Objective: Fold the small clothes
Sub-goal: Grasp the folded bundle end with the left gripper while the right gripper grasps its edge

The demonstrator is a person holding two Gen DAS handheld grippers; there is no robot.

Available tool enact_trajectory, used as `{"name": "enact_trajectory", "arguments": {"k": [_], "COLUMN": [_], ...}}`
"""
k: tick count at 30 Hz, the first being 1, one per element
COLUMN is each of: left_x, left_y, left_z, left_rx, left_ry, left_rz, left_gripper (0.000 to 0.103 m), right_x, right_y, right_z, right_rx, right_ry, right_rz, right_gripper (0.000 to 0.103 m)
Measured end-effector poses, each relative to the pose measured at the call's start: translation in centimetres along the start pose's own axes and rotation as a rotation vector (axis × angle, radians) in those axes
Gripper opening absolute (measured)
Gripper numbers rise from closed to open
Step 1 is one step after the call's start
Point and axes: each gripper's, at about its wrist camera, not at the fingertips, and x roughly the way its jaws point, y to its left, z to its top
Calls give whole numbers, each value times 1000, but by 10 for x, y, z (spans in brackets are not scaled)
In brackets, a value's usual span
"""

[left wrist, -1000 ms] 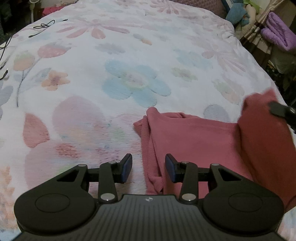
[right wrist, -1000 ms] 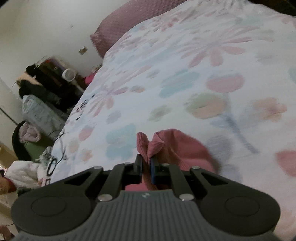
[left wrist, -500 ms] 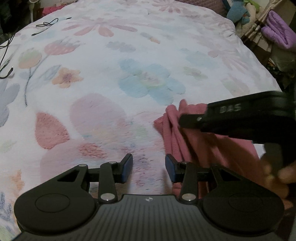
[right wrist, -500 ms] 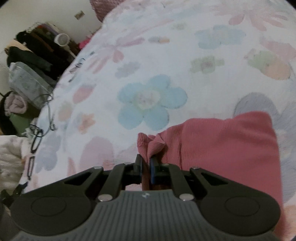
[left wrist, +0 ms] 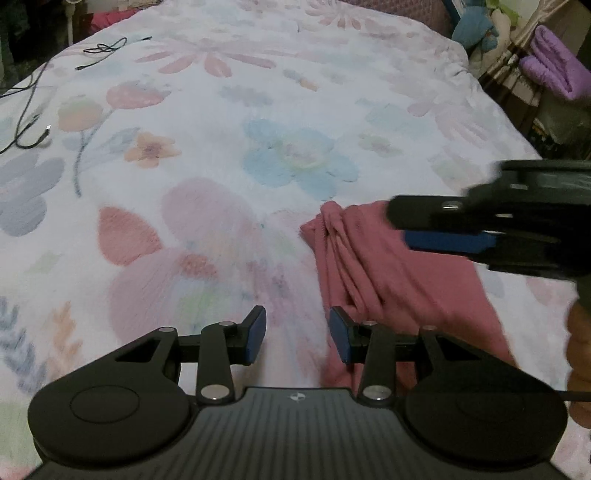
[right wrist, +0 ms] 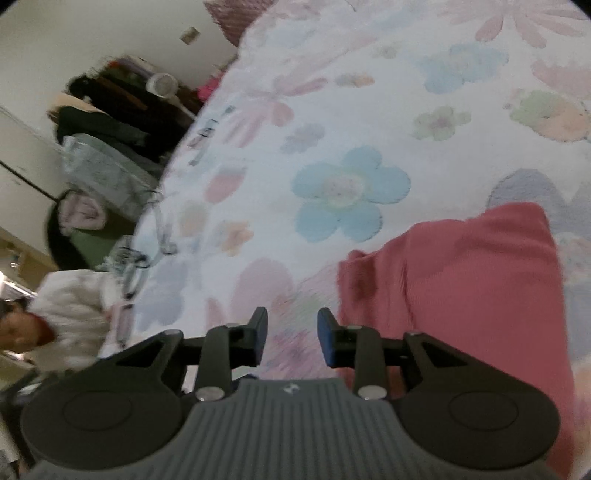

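Note:
A small pink ribbed garment (left wrist: 384, 273) lies folded over on the flowered bedspread (left wrist: 207, 155), its bunched edge toward the left. My left gripper (left wrist: 297, 334) hovers open just left of that edge, nothing between its blue pads. In the left wrist view my right gripper (left wrist: 400, 225) reaches in from the right above the garment. In the right wrist view the right gripper (right wrist: 291, 334) has its jaws opening, empty, with the pink garment (right wrist: 461, 288) lying just to its right and the bedspread (right wrist: 332, 110) showing between the pads.
Black cables (left wrist: 33, 110) lie at the bed's left edge. A purple folded cloth (left wrist: 554, 66) and soft toys (left wrist: 476, 26) sit beyond the bed's far right corner. In the right wrist view, piled clothes (right wrist: 110, 122) and a person in white (right wrist: 62, 317) are beside the bed.
The right gripper carried the garment's edge across to the left, laying it over itself, then let go and its jaws parted. The left gripper drew back left, staying open.

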Motion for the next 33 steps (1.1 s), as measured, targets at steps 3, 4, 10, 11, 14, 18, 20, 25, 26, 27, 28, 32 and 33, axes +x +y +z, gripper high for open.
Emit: {"name": "enact_trajectory", "arguments": {"k": [3, 4, 10, 11, 14, 18, 20, 25, 26, 27, 28, 32, 33], "left_x": [-20, -24, -24, -21, -6, 12, 21, 23, 22, 21, 19, -11, -23], "left_y": [-4, -6, -15, -17, -24, -29, -30, -25, -25, -27, -29, -44, -47], "left_z": [-12, -16, -44, -49, -61, -75, -81, -80, -77, -75, -72, -50, -41], "left_rx": [-31, -51, -175, -187, -212, -235, -243, -283, -278, -262, -245, -164, -140], "left_ry": [-11, -13, 15, 23, 51, 92, 108, 107, 113, 119, 114, 44, 30], "left_rz": [-61, -90, -224, -233, -238, -248, -228, -253, -257, -261, -255, -259, -252], "left_gripper": [48, 48, 53, 54, 55, 55, 55, 39, 20, 11, 5, 4, 4], "right_x": [-43, -58, -123, -131, -147, -158, -160, -152, -147, -141, -136, -121, -122], "right_y": [-3, -6, -43, -52, -81, -106, -112, -112, -111, -111, -111, -110, -109], "right_z": [-20, -30, -92, -104, -132, -161, -171, -180, -179, -176, -174, -167, -166], "right_rx": [28, 42, 57, 50, 73, 20, -40, -153, -160, -164, -165, -164, -158], "right_ry": [-29, -35, -68, -74, -82, -97, -88, -87, -86, -82, -81, -86, -92], "right_rz": [74, 95, 75, 49, -17, -136, -187, -229, -232, -234, -235, -270, -270], "right_gripper": [33, 34, 36, 36, 36, 36, 36, 36, 36, 36, 34, 18, 11]}}
